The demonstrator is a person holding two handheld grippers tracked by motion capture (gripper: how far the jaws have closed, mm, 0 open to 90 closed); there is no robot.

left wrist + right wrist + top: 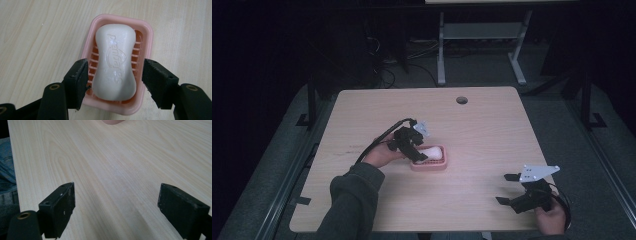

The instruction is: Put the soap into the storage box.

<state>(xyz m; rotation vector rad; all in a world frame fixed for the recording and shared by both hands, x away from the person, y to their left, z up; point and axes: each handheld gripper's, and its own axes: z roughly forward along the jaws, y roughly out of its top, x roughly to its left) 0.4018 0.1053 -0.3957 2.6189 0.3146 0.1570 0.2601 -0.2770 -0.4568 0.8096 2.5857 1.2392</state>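
White soap bar [115,62] lies in pink dish [147,45], frame centre, between the spread jaws of the left gripper [115,82], pads clear. Right gripper [116,207] spread over bare table [112,165], lower frame.

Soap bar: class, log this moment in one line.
soap bar: lying in pink dish | left gripper: open, astride soap | right gripper: open, idle

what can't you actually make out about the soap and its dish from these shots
- High view: the near end of the soap is hidden by the left gripper.
- Left gripper view: most of the pink dish floor is covered by the soap; its near corners sit behind the black jaws.
- Right gripper view: the dish is cut off by the top edge.
- High view: the soap's lettering is too small.
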